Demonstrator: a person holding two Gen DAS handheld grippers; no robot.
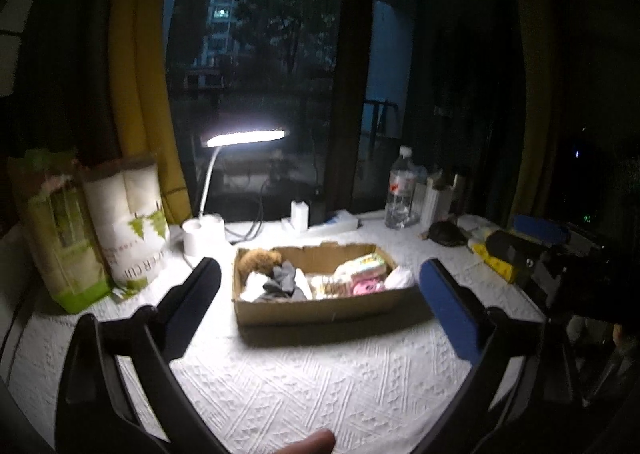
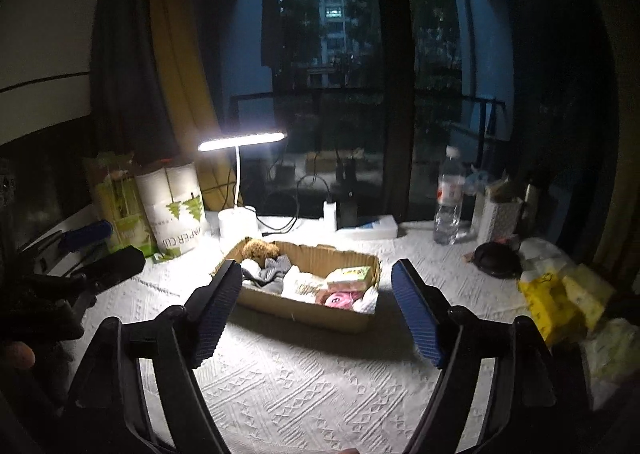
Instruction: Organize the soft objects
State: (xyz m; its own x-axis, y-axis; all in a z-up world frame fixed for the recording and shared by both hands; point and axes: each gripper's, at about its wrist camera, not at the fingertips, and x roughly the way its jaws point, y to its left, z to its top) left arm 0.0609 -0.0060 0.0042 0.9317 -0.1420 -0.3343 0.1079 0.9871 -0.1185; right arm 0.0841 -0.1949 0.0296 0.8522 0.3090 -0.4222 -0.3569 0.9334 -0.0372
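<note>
Honestly, with both sets of jaws released and empty, left gripper (image 1: 320,302) and right gripper (image 2: 316,310) hovering short of the cardboard box (image 1: 320,308) mid-bench (image 1: 304,386) holding the soft stuff, better approached slow, one item per grab, no crushing.

My desk lamp (image 2: 242,141) is lit, w/ its white base (image 2: 237,222) at the back of the table on the white embossed tablecloth (image 2: 320,382). Left of it: a pack of paper cups (image 2: 176,209) w/ green tree print, and a green-and-tan bag (image 2: 116,197) just beside that. A white charger (image 2: 329,215) and a flat white power strip (image 2: 372,228) sit nr the window (image 2: 332,53). Right side: a clear water bottle (image 2: 450,201), upright; a dark round thing (image 2: 496,260), can't tell what; yellow packets (image 2: 556,302) at the edge. Yellow curtain (image 2: 180,65) hangs at left. Dark outside.
</note>
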